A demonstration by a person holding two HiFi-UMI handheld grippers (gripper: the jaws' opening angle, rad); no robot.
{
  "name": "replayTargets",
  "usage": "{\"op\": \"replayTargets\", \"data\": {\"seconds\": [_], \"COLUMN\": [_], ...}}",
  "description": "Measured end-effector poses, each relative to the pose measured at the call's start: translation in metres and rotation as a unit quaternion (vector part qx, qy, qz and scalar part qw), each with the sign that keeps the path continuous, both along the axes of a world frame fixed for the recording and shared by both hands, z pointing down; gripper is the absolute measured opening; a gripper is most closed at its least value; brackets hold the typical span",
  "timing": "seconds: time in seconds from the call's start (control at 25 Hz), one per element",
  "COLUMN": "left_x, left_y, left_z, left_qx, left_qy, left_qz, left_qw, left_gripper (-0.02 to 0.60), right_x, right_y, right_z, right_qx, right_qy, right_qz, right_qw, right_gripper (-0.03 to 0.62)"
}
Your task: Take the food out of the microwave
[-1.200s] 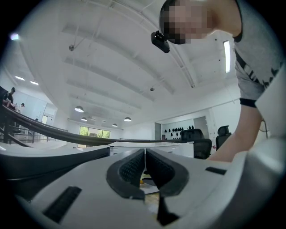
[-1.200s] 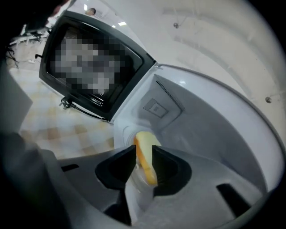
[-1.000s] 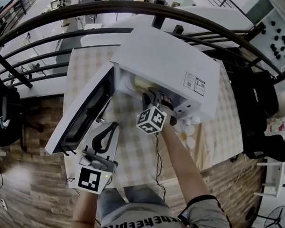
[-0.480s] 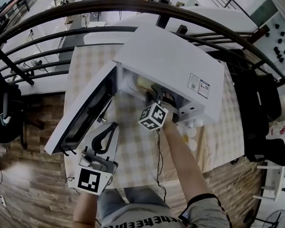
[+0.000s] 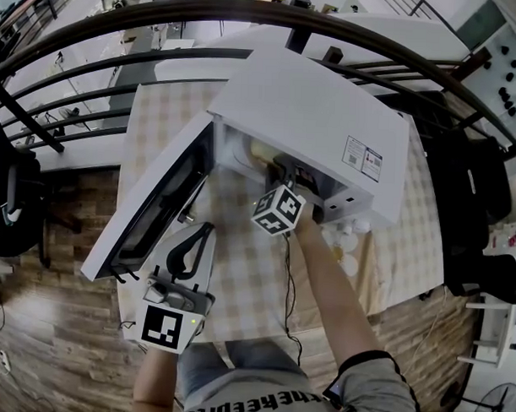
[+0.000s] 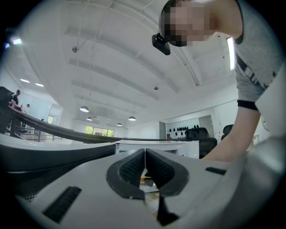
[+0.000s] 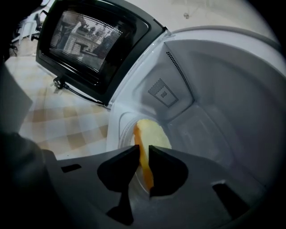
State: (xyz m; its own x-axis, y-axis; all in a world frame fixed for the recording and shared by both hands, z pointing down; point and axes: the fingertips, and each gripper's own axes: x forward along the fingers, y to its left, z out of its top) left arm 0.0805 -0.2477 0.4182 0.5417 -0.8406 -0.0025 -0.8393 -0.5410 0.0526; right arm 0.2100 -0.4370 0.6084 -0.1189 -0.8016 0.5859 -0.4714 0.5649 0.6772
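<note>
The microwave [image 5: 312,110] is seen with its door [image 5: 152,210] swung open. The right forearm is stretched into its cavity with the right gripper [image 7: 143,152] tilted downward. Its jaws have just been closing and are clamped on the edge of the yellow food [image 7: 154,134] lying inside. The left gripper [image 6: 145,154] is held level in front of the door, jaws together.

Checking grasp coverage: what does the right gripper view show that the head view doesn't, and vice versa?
Right gripper view only: the right gripper, its jaws just closing, pinches the yellow dish by its orange rim. Head view only: the left gripper, shut, beside the door; the microwave top and its label. Both: the open door, checked tablecloth, dish.
</note>
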Motion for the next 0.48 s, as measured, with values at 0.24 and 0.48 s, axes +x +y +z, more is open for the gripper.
{"op": "replayTargets", "data": {"seconds": [0.24, 0.48], "left_x": [-0.002, -0.002], "left_y": [0.001, 0.003], "left_z": [-0.001, -0.001], "left_qx": [0.002, 0.001], "left_qy": [-0.002, -0.006], "left_qz": [-0.006, -0.009], "left_qw": [1.0, 0.9999], "left_gripper": [0.011, 0.011], "right_x": [-0.005, -0.008], "right_y": [0.0, 0.009], "right_z": [-0.003, -0.005], "right_qx": [0.004, 0.015], "right_qy": [0.007, 0.001], "right_qz": [-0.009, -0.019], "right_qw": [1.0, 1.0], "right_gripper": [0.04, 0.025]}}
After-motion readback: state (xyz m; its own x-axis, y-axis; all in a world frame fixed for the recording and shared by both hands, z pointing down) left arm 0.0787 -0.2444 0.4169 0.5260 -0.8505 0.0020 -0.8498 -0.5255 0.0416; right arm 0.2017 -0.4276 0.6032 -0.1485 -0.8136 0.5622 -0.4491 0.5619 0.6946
